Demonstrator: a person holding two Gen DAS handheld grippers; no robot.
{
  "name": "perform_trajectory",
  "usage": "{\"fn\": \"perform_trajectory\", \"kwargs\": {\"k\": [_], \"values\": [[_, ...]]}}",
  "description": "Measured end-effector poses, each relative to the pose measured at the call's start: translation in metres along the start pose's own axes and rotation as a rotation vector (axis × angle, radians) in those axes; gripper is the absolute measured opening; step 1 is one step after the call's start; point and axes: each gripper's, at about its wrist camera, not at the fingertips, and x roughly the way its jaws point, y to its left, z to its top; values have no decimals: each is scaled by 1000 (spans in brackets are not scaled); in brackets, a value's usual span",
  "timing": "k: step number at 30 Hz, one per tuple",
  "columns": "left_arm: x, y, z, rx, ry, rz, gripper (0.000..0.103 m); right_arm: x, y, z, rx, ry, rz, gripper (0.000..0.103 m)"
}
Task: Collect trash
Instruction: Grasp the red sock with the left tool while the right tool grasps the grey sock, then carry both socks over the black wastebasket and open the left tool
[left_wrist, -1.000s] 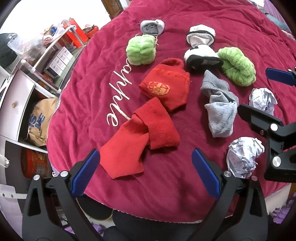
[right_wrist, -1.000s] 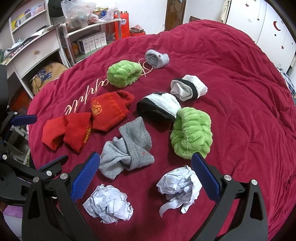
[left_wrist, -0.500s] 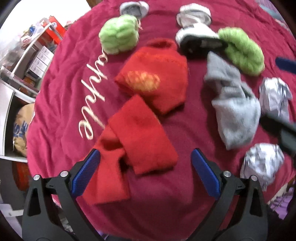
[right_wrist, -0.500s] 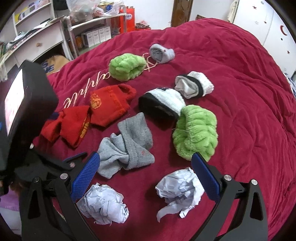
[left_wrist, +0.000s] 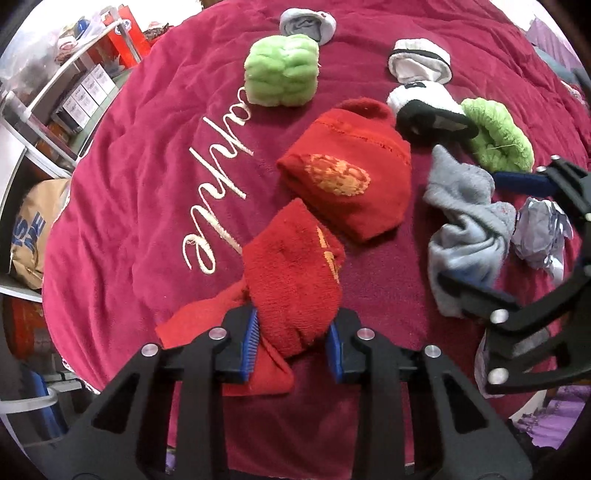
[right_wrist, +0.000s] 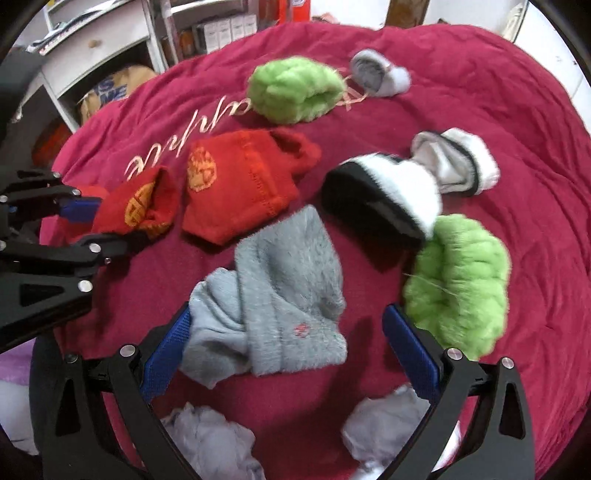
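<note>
Left wrist view: close above the red blanket (left_wrist: 122, 206), looking forward along the left gripper (left_wrist: 291, 341) from the bed's near edge. Right wrist view: equally close, beside it, along the right gripper (right_wrist: 291, 354). Both share the sock spread.

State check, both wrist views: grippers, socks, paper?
Left gripper: shut on near red sock.
Right gripper: open, around grey sock.
Far red sock: folded, flat.
Green socks: balled, untouched.
Paper balls: crumpled, on blanket.
</note>
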Motion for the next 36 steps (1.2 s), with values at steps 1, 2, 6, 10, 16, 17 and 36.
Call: {"fn": "perform_trajectory", "kwargs": {"k": [1, 2, 6, 10, 16, 17, 36], "values": [[0, 1, 0, -9, 0, -3, 30, 4, 3, 1, -13, 7, 6, 94], [0, 0, 0, -13, 0, -4, 30, 10, 6, 2, -36, 12, 2, 93], [-6, 4, -2, -35, -6, -4, 30, 9, 22, 2, -116, -11, 26, 37], [-23, 2, -10, -65, -28, 3, 30, -10, 25, 6, -138, -37, 18, 23], [-46, 6, -24, -81, -70, 42, 30, -47, 21, 6, -107, -87, 35, 23], [-50, 3, -27, -82, -75, 48, 30, -54, 22, 6, -110, -103, 23, 24], [-92, 55, -91, -262, -85, 170, 31, -85, 104, 8, -215, -156, 143, 24]]}}
